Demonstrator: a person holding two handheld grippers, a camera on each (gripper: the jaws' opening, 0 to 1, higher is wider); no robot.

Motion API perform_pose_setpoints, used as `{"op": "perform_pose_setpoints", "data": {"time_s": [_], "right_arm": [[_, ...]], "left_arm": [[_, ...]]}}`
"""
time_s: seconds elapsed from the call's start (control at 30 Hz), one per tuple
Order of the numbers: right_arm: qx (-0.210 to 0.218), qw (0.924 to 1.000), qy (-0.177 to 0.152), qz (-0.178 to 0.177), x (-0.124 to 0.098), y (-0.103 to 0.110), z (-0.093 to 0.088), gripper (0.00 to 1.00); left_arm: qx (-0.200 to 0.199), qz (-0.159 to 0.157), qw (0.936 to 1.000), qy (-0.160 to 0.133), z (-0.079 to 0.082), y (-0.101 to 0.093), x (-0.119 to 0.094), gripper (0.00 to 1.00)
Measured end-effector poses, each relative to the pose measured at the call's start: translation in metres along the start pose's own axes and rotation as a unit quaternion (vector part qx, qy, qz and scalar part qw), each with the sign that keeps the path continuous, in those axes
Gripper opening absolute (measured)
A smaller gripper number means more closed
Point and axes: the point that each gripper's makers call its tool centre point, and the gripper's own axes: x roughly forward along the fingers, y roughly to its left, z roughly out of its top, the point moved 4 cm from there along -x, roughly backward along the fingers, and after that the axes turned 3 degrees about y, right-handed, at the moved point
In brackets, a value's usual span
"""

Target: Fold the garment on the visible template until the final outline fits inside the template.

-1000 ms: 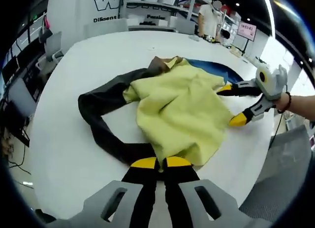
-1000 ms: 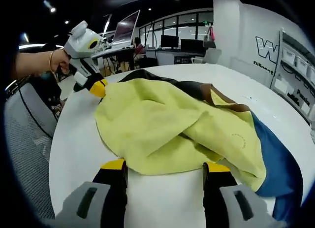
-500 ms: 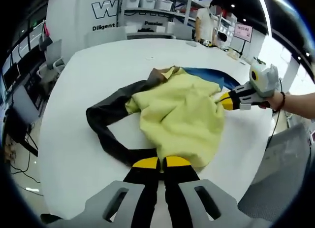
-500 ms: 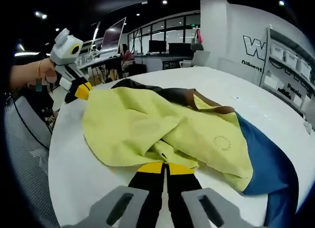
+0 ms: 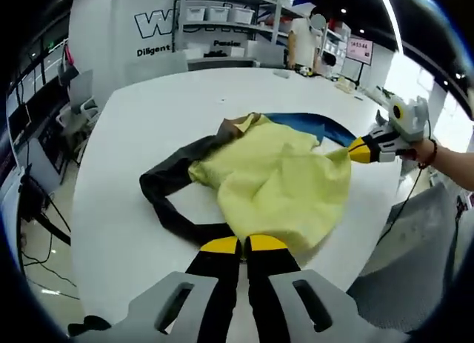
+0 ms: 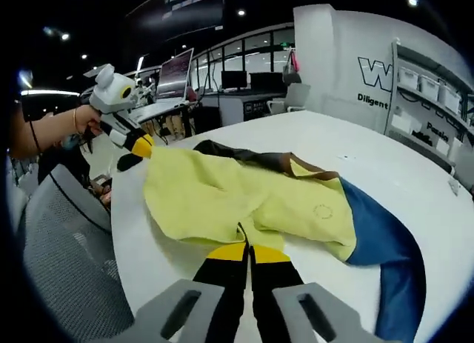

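While the yellow garment (image 5: 278, 184) lies at frame centre, its edges are pinched by the clenched left gripper (image 5: 243, 244) and right gripper (image 6: 248, 252).

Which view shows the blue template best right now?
The right gripper view: the blue template spreads wide beside the yellow garment. In the left gripper view only a thin strip of it peeks out beyond the garment.
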Motion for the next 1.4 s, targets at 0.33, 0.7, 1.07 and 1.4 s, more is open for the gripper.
{"op": "perform_pose_setpoints", "data": {"time_s": [0.33, 0.7, 1.07, 1.4], "right_arm": [[-0.027, 0.9957, 0.089, -0.008, -0.033, 0.022, -0.031, 0.0], [-0.005, 0.9843, 0.176, -0.008, -0.046, 0.043, -0.07, 0.0], [0.08, 0.981, 0.176, -0.019, -0.045, 0.037, -0.084, 0.04], [0.155, 0.9736, 0.16, -0.05, -0.046, 0.014, -0.087, 0.3]], "left_arm": [[0.017, -0.005, 0.9994, 0.03, -0.019, -0.016, -0.016, 0.0], [0.019, 0.016, 0.9974, 0.067, -0.044, -0.017, -0.012, 0.0], [-0.002, 0.031, 0.9965, 0.077, -0.058, -0.013, -0.013, 0.18], [-0.047, 0.039, 0.9961, 0.065, -0.063, -0.004, -0.017, 0.31]]}}
